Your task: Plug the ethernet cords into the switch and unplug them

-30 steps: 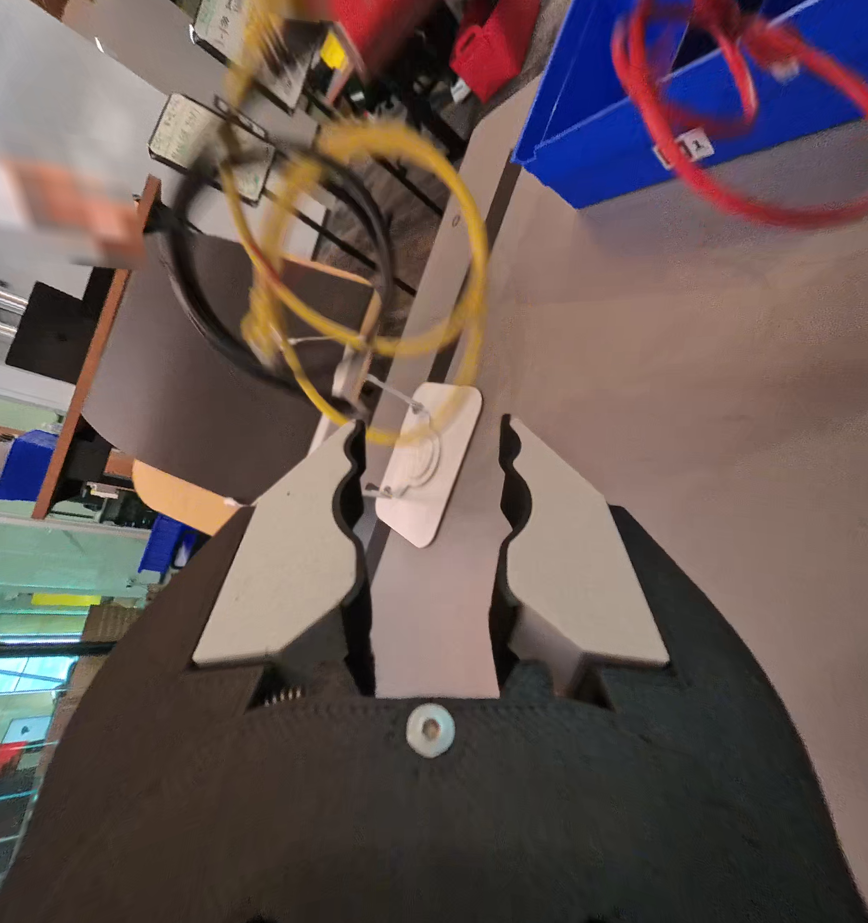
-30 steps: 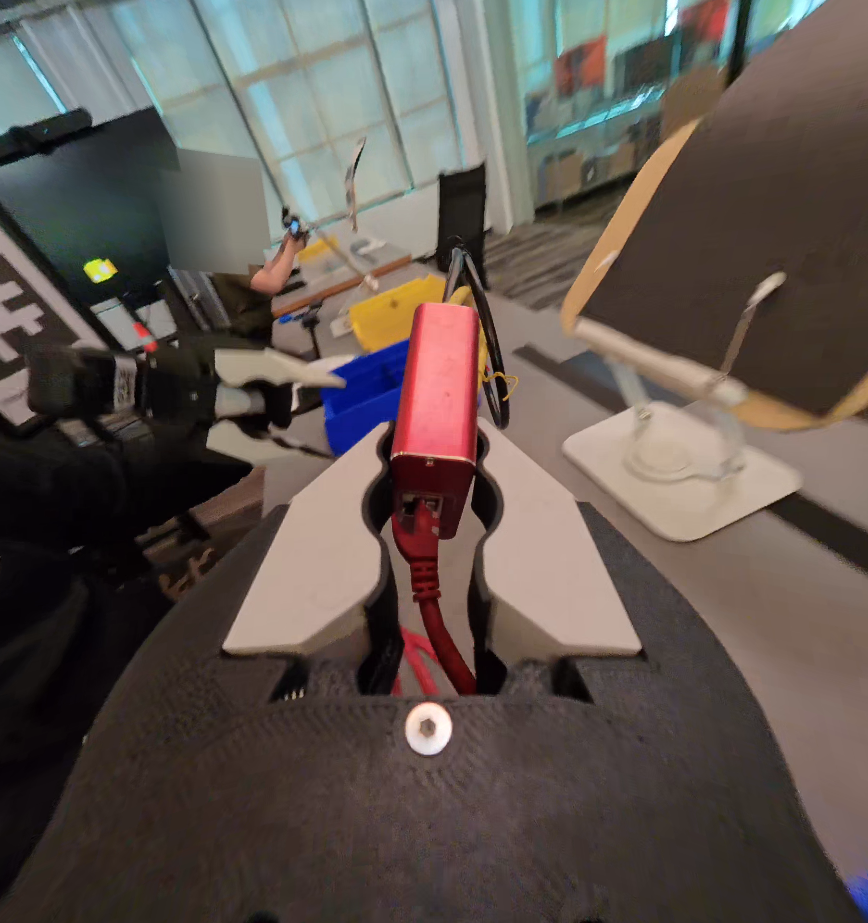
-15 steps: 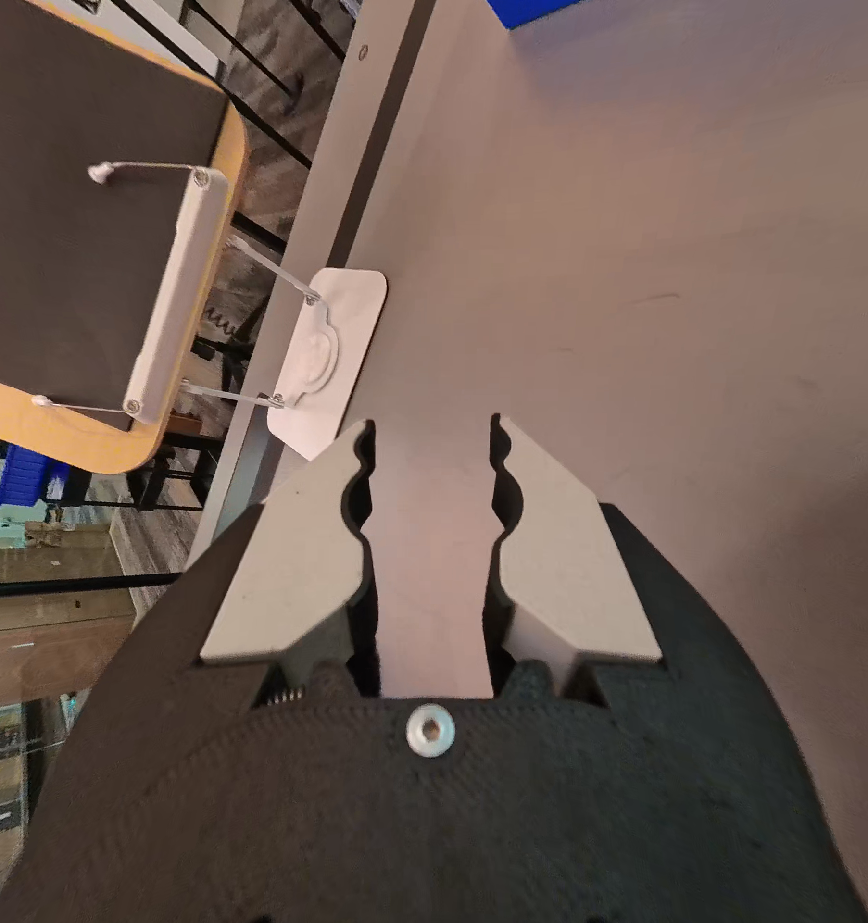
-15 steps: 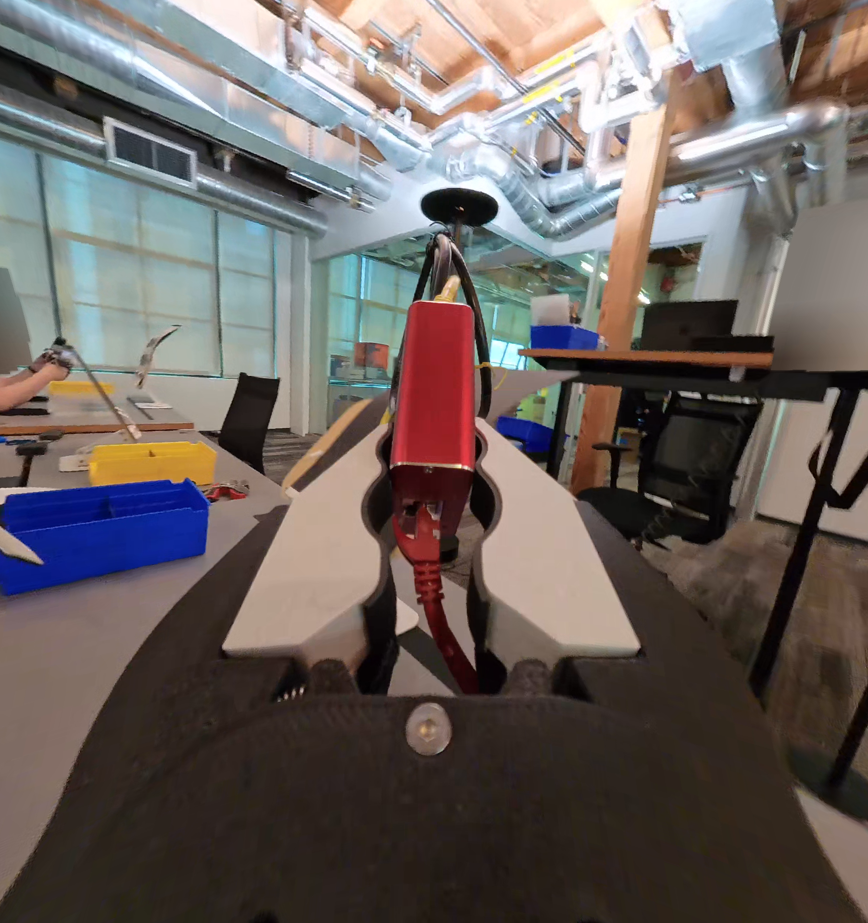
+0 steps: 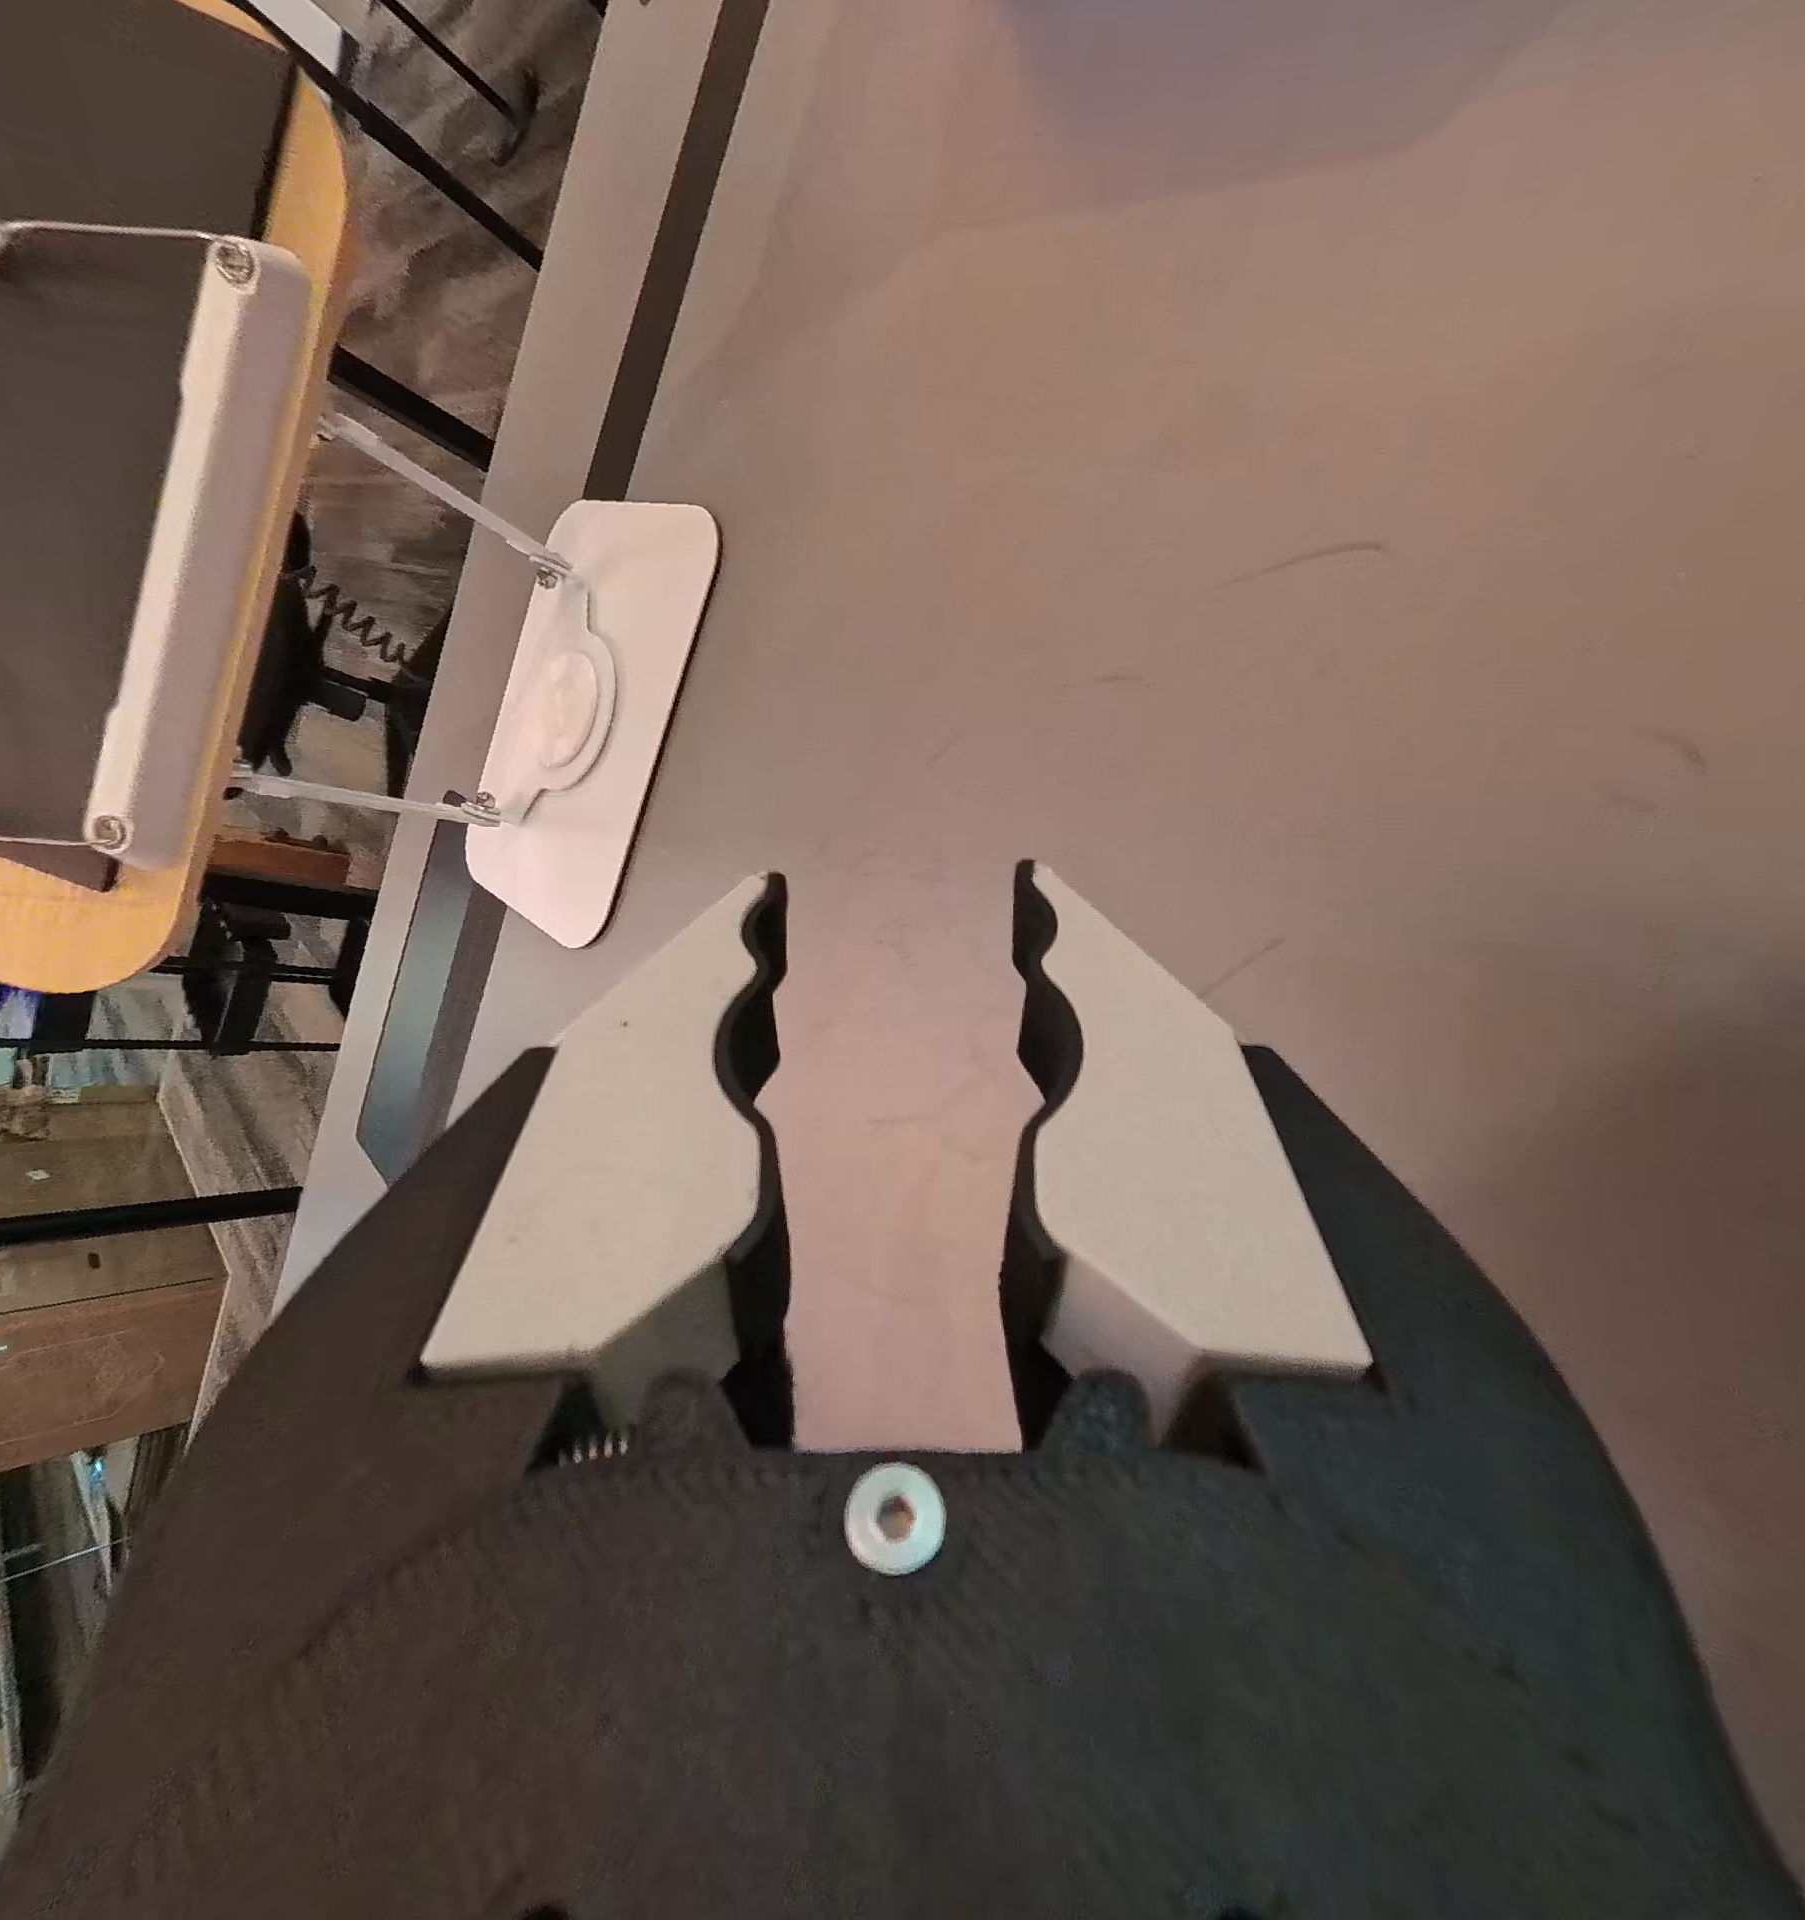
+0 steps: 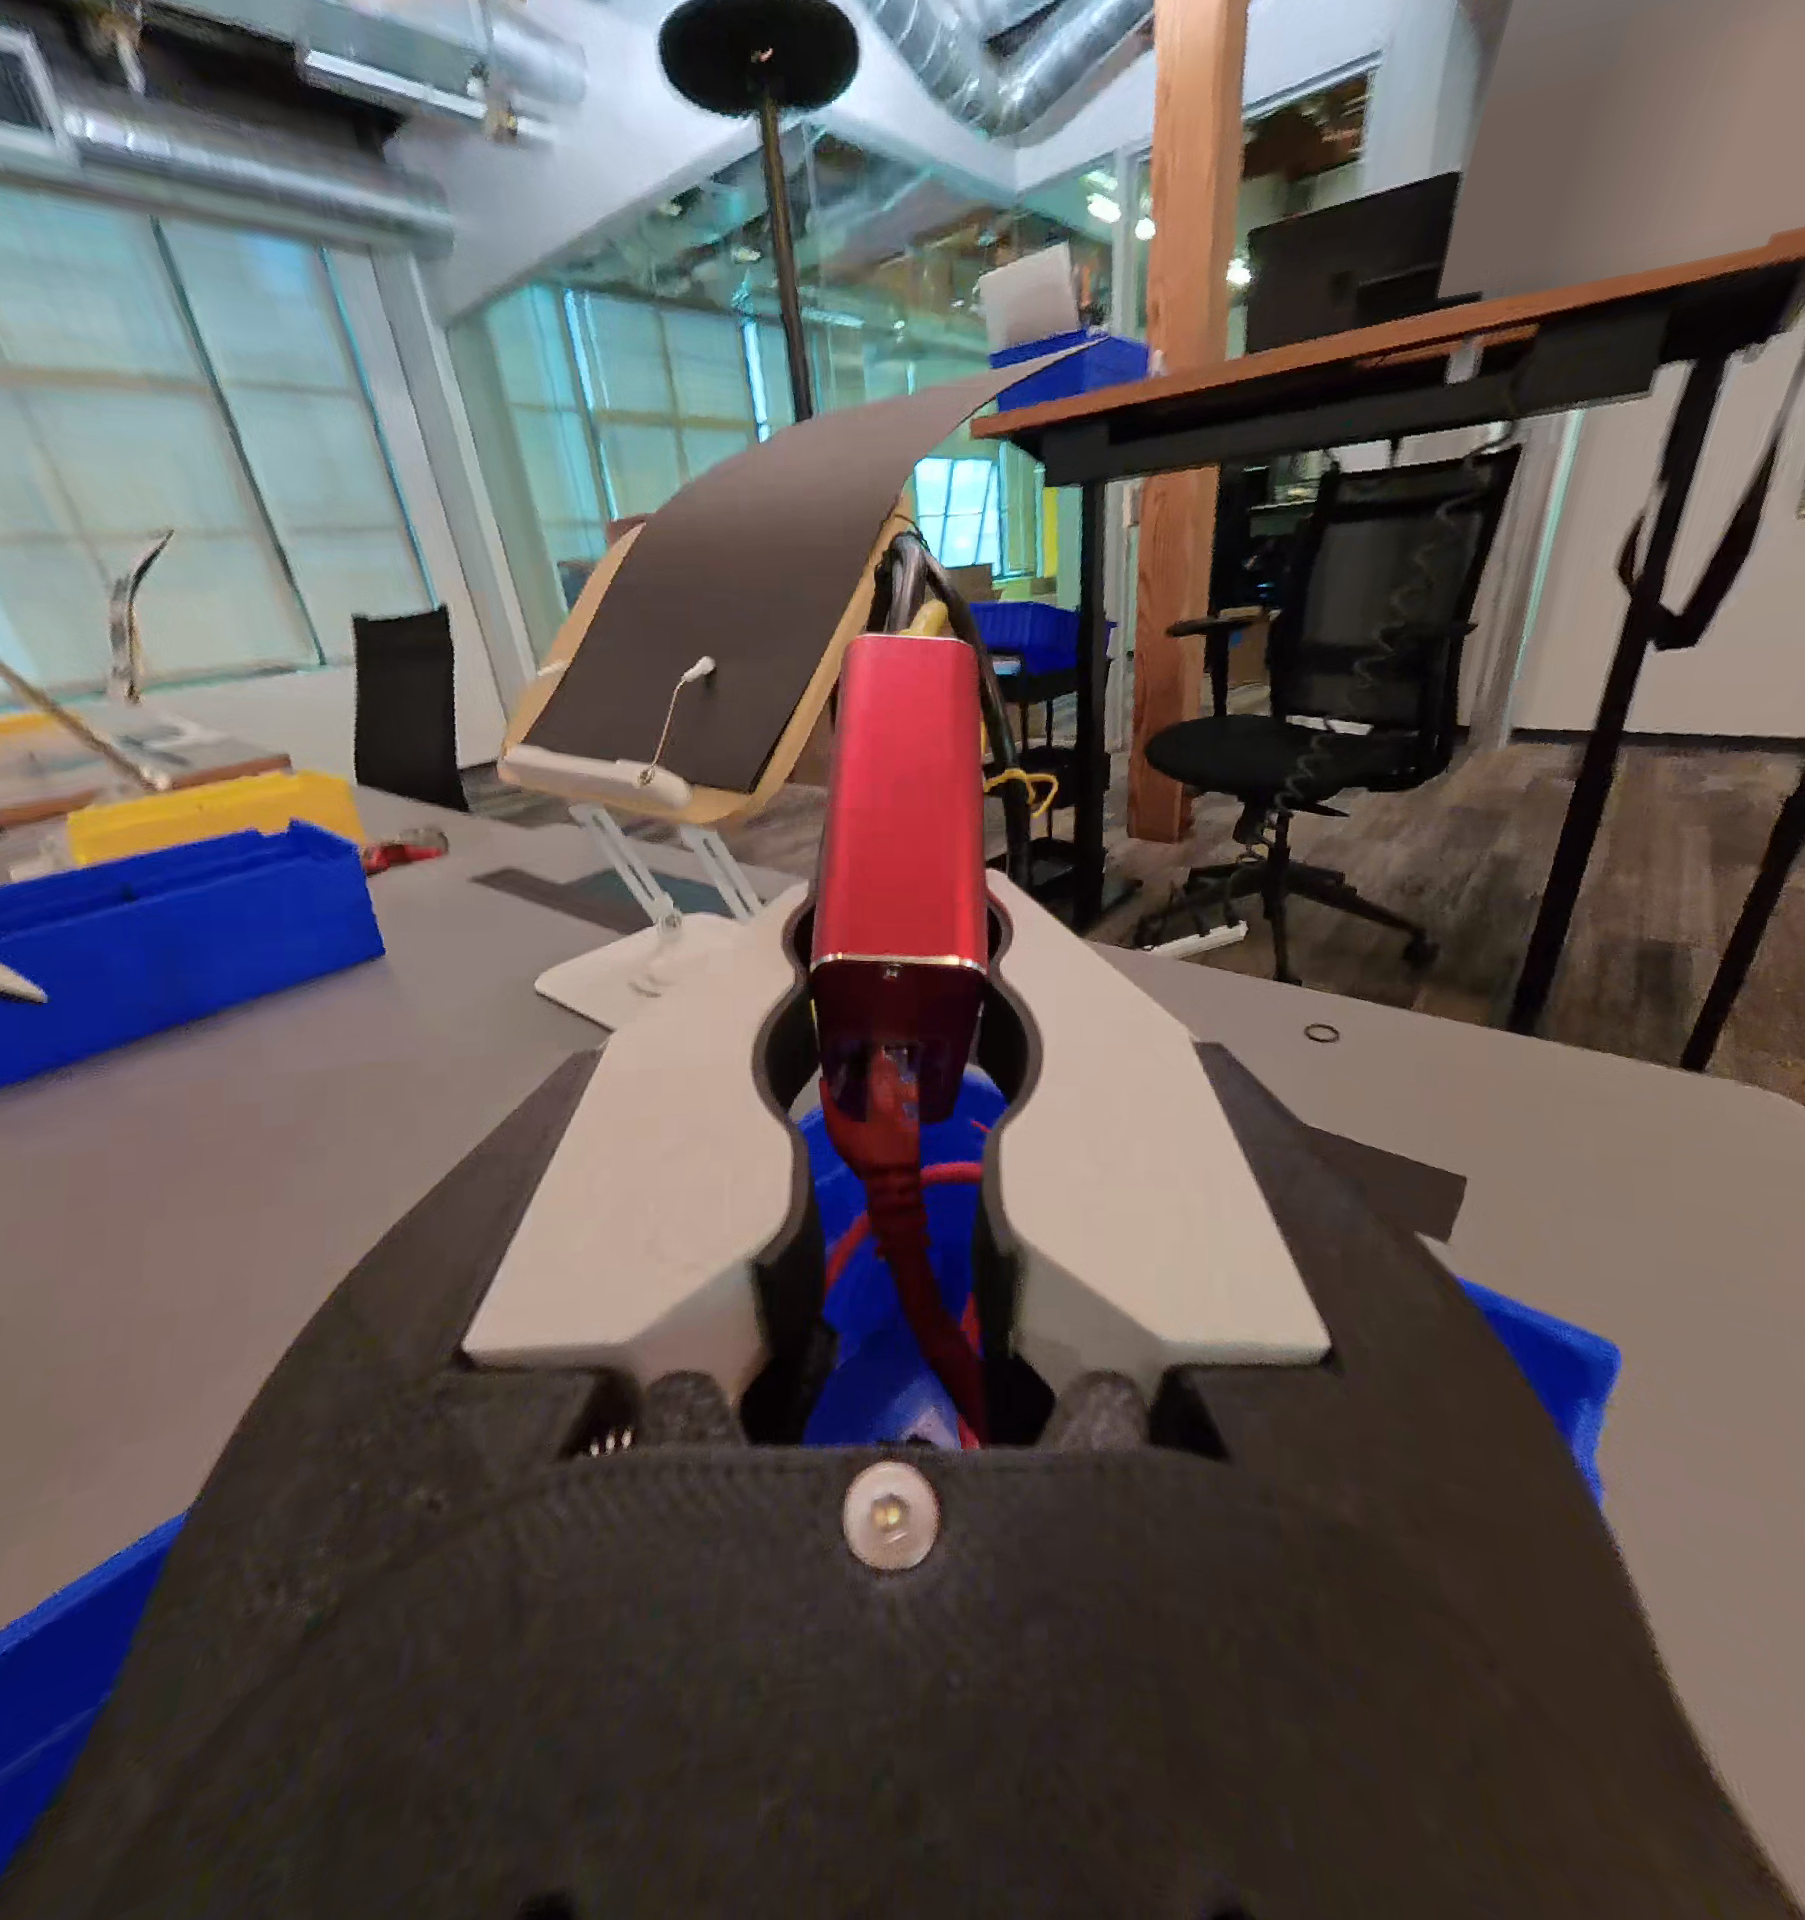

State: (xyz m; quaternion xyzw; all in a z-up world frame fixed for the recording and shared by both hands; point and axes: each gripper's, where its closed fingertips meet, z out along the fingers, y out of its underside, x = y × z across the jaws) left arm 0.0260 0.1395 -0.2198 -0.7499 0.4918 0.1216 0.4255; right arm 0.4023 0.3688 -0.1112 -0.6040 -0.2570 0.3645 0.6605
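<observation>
So the right hand-held gripper (image 6: 900,971) is clamped on the red switch (image 6: 903,810), pinching it on both sides near its closer end. The switch's long axis runs straight out along the fingers, pointing away from the camera and tipped up a bit, held up off the grey surface (image 6: 202,1164). The end facing the camera has a port with the red ethernet cord (image 6: 903,1195) plugged in, and that cord drops down between the fingers over a blue bin (image 6: 1542,1382) below. At the far end a black cord (image 6: 965,623) and a yellow cord (image 6: 924,620) stick out.

The left hand-held gripper (image 5: 898,883) is spread apart with nothing in it, hanging over the bare surface (image 5: 1293,520), pointed at it. Just beside its left fingertip sits the white base of a tablet stand (image 5: 617,717), near the surface edge.
</observation>
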